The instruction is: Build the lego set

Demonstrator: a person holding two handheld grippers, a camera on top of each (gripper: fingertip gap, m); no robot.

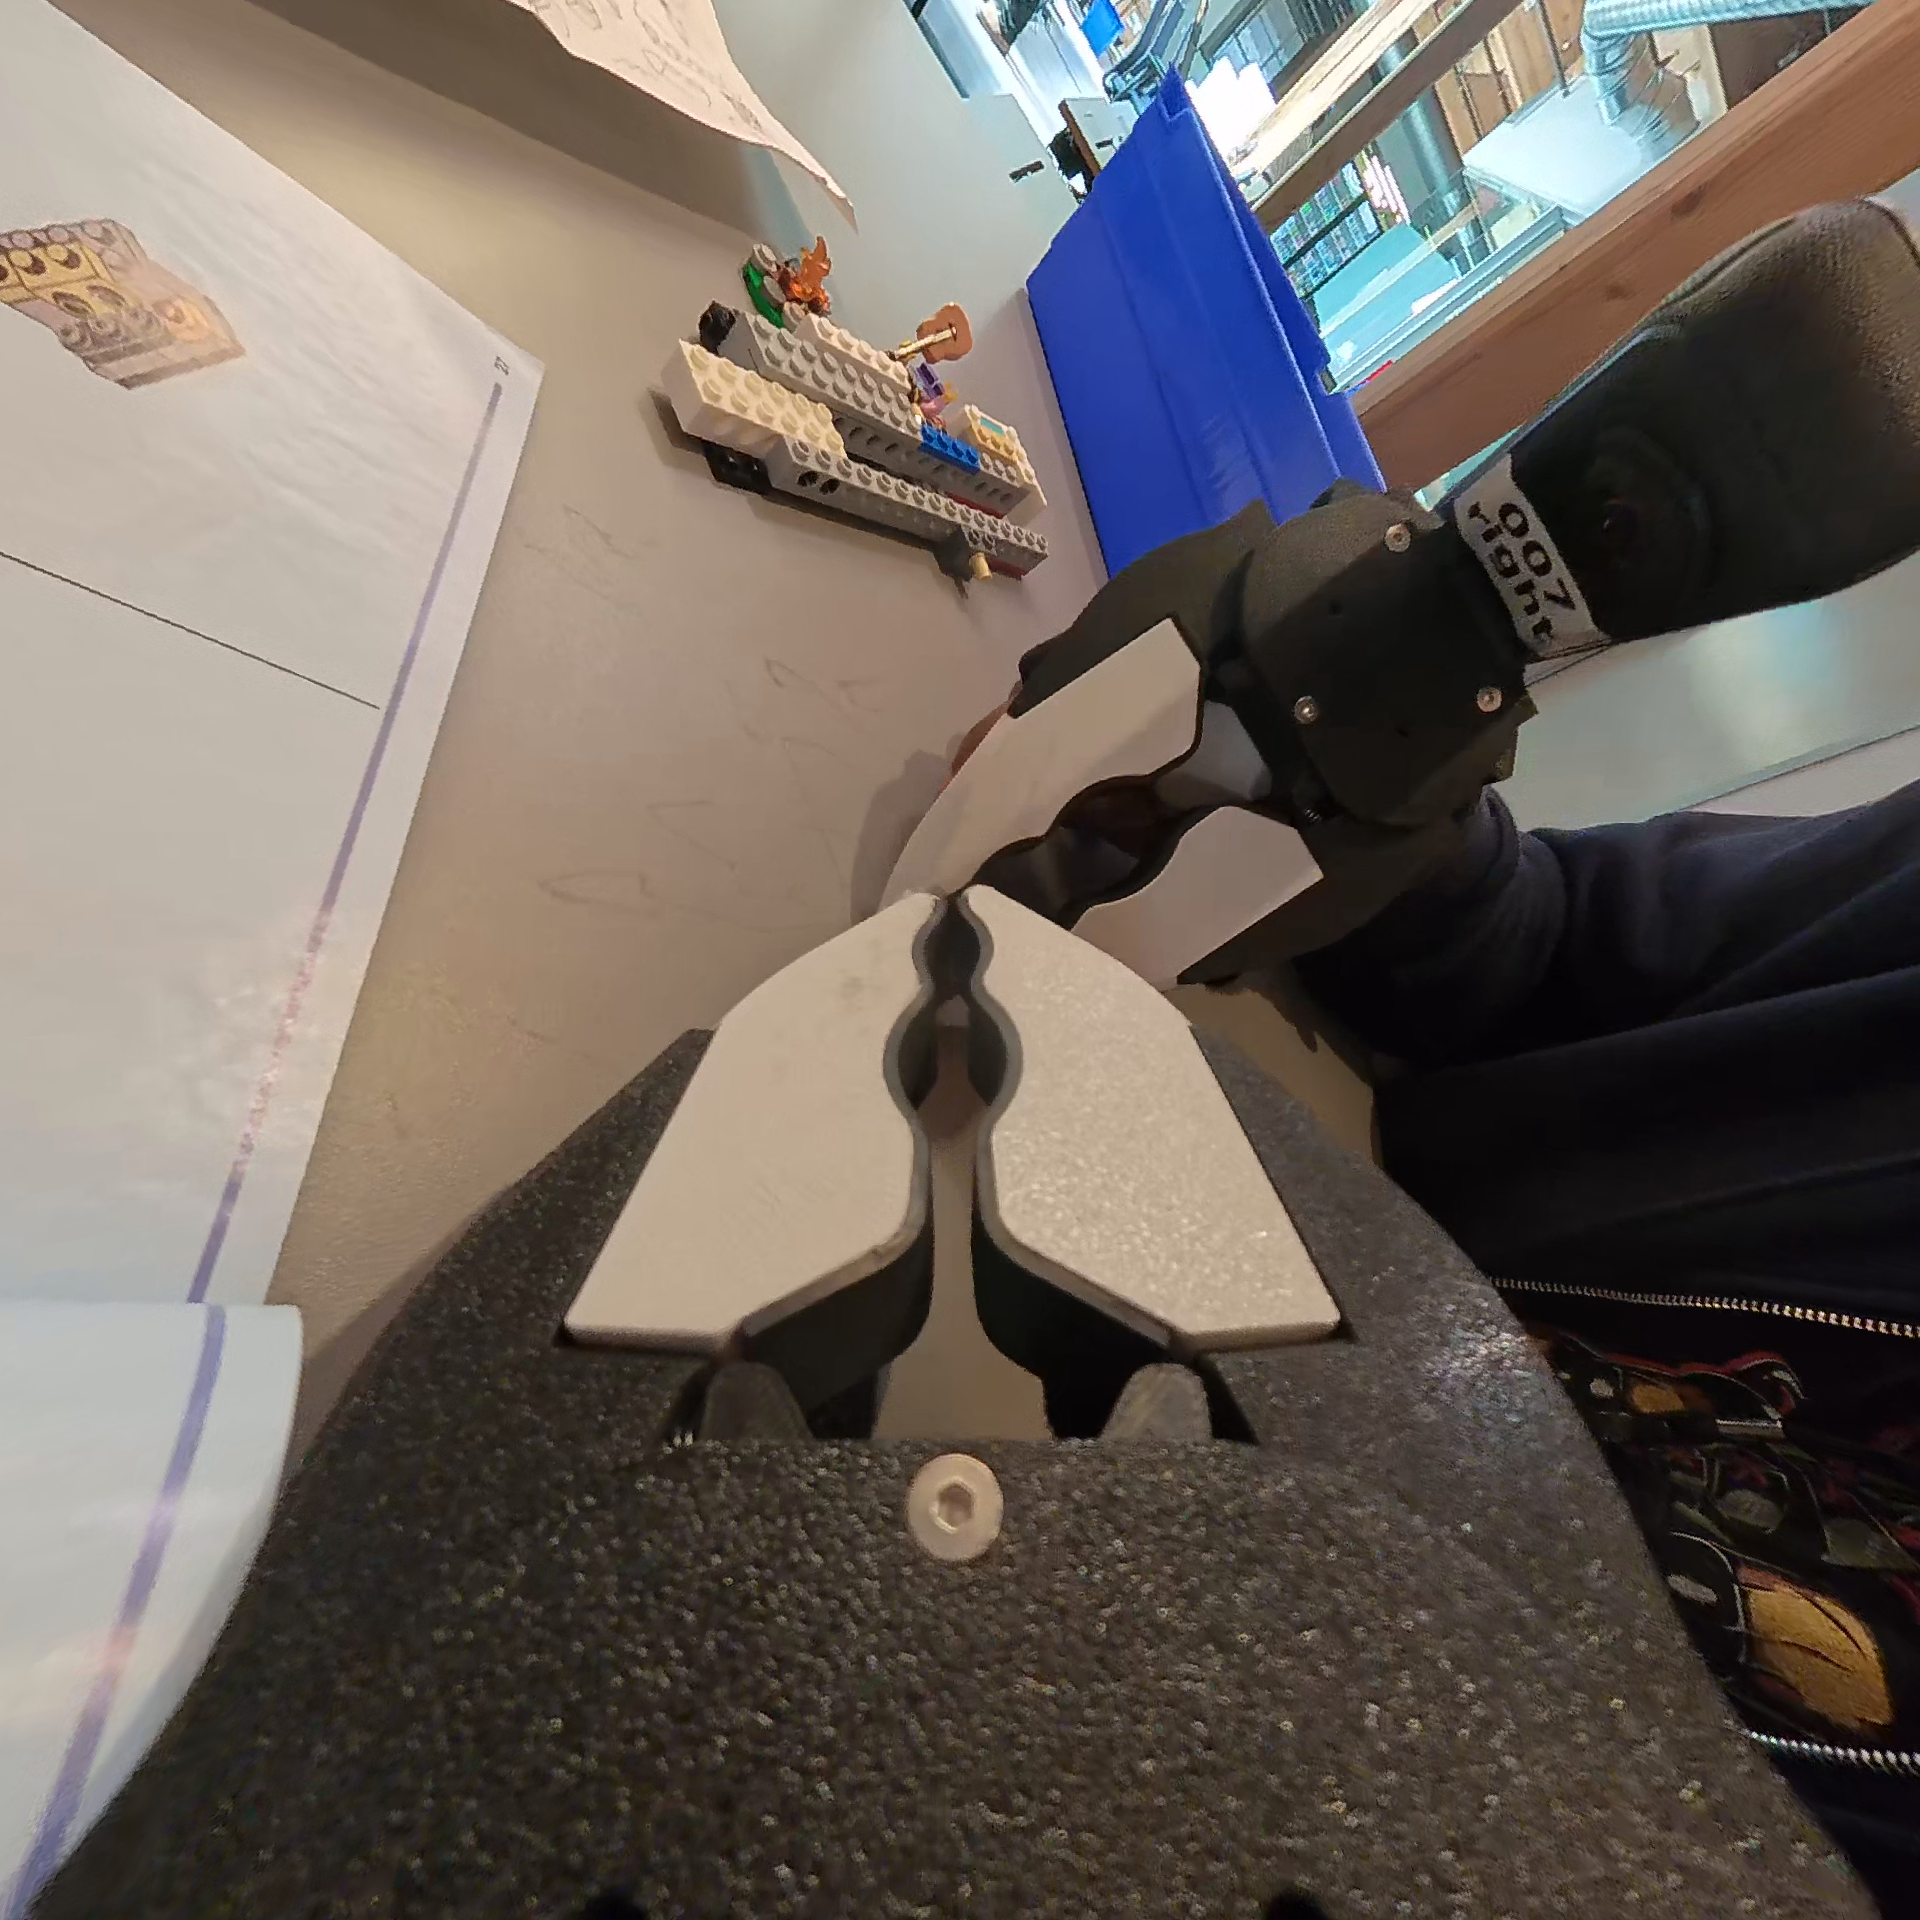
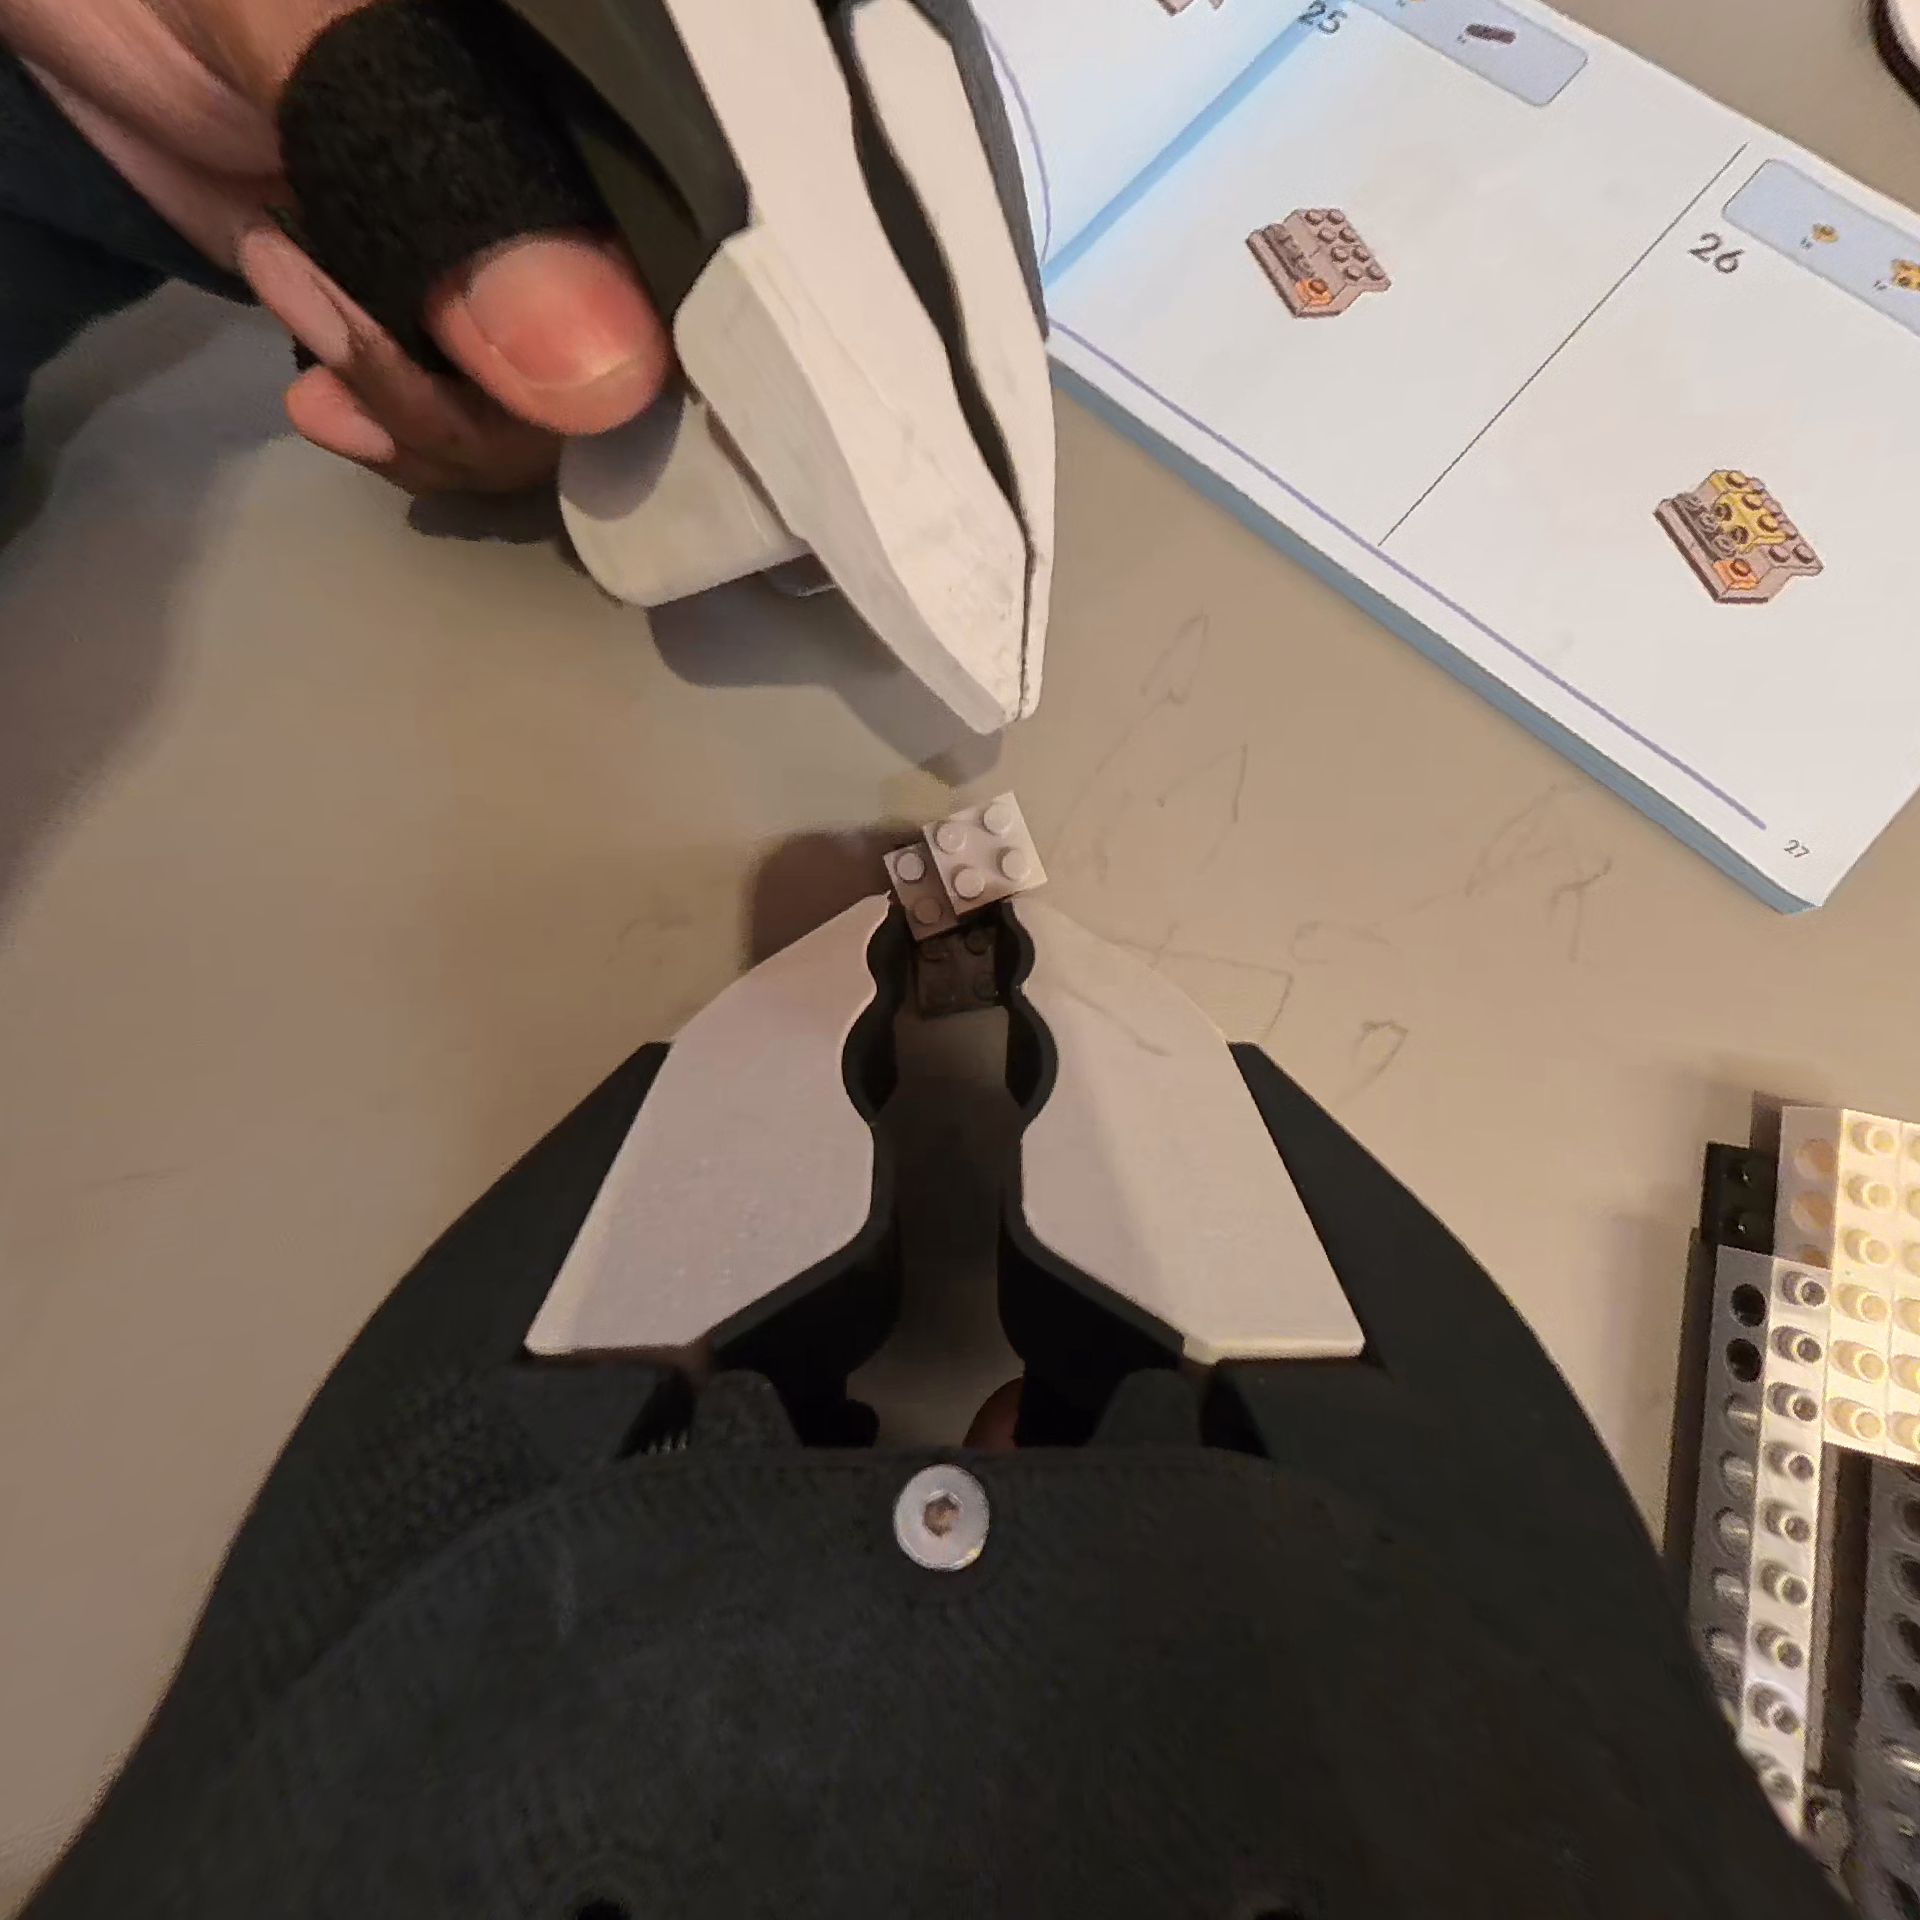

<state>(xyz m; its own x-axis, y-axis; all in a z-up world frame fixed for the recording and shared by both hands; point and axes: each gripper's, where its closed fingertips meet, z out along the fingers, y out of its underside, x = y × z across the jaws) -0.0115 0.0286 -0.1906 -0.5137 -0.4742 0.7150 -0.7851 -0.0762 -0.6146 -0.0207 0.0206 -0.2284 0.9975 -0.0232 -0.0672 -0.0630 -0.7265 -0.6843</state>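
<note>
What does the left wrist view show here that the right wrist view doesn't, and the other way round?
Only the left wrist view: a blue bin, a curled paper sheet, and the right gripper's black body.

Only the right wrist view: the small grey brick cluster gripped in the right gripper jaws, and a hand on the left gripper.

Both: the beige table, the open instruction booklet, the white and grey brick model, and the left gripper, jaws shut.

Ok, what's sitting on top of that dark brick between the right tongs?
A light grey plate and a 2x2 light grey brick overlap the dark brick's far end. Whatever lies beneath it is hidden.
</note>
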